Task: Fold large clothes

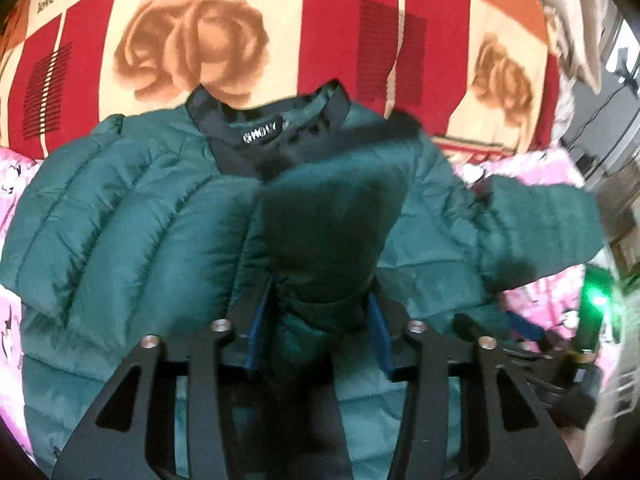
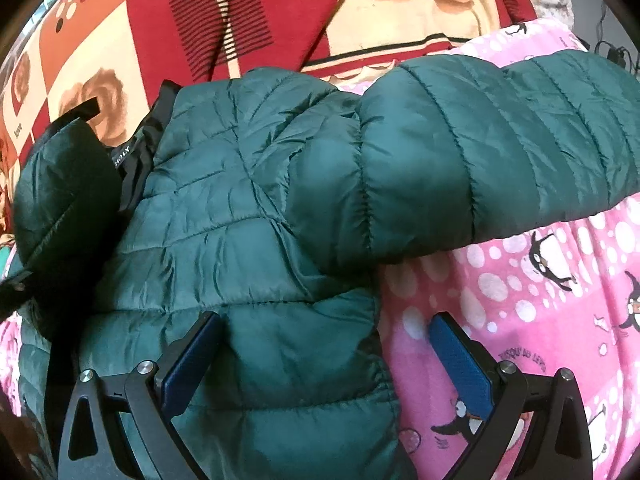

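Jacket (image 1: 132,216): lying spread on pink blanket (image 2: 520,300), collar at 12 o'clock. Left gripper (image 1: 320,312): pinching a sleeve fold. Right gripper (image 2: 324,364): gaping wide, straddling the hem edge, gripping nothing. Risk: slick puffy sleeve is likely slipping free.

Bedding and clutter around the pink penguin blanket

The pink penguin blanket (image 2: 520,300), dotted white, carries small printed words near its lower part. Beyond its far edge lies a red, cream and orange checked blanket (image 1: 340,20) with brown rose prints (image 1: 192,40) and the word "love". Off the pink blanket's right side a green light (image 1: 599,301) glows, with dark cables (image 2: 612,54) nearby.
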`<state>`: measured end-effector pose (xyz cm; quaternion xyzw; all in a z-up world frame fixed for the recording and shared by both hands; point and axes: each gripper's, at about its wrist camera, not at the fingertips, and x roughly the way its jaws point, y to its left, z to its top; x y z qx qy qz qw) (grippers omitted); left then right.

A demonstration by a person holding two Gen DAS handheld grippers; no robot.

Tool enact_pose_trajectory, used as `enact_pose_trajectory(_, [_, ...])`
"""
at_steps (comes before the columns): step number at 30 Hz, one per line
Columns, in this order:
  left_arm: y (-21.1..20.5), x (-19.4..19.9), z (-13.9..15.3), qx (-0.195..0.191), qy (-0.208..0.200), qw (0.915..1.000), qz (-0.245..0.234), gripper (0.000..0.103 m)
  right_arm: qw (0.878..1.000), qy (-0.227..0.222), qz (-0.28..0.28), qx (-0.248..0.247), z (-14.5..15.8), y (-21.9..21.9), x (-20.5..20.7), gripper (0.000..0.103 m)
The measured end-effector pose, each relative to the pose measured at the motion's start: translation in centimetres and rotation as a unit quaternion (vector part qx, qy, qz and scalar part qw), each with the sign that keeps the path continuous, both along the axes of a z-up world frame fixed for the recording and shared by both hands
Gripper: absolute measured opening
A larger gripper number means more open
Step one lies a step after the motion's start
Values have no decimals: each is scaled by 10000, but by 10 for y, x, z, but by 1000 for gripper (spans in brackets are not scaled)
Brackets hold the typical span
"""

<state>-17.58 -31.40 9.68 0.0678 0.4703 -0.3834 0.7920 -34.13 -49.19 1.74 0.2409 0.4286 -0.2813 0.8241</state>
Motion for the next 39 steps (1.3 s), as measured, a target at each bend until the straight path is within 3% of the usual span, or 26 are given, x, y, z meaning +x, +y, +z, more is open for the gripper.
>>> enact_pose_trajectory(5, [36,6,27,-288,-20,9995,154,60,9997,-241,-100,-19,11,5,-16,103])
enact_pose_trajectory(10, [77,19,43,-189,-549,9975,391,62,9988,-480,-120,-10,27,10,-23,103])
enact_pose_trajectory(15, [113,42,32,202,-939,9922,798,63,9951,-960,62,243,45,20,-14,103])
enact_pose_trajectory(19, [141,62,13,366,-873,9887,1165,63,9907,-947,407,892,31,27,16,101])
enact_pose_trajectory(20, [147,66,10,365,-822,9882,1237,63,9905,-876,443,961,25,29,23,98])
enact_pose_trajectory(23, [162,76,1,417,-713,9864,1424,63,9924,-641,567,888,8,38,44,70])
enact_pose_trajectory(25, [169,80,-1,420,-708,9851,1508,63,9916,-763,765,708,9,45,50,49])
enact_pose_trajectory(28, [173,88,0,374,-680,9838,1618,63,9905,-798,1058,359,19,54,59,32])
enact_pose_trajectory(32, [177,96,4,179,-568,9822,1780,62,9860,-702,1297,-777,50,57,71,23])
enact_pose_trajectory(36, [172,98,5,113,-540,9831,1744,63,9816,-590,1219,-1346,65,42,84,18])
enact_pose_trajectory(38, [169,98,4,147,-553,9837,1707,63,9781,-453,1073,-1726,67,34,93,8])
enact_pose_trajectory(39, [167,99,2,162,-542,9841,1686,63,9761,-370,1007,-1892,65,29,97,8])
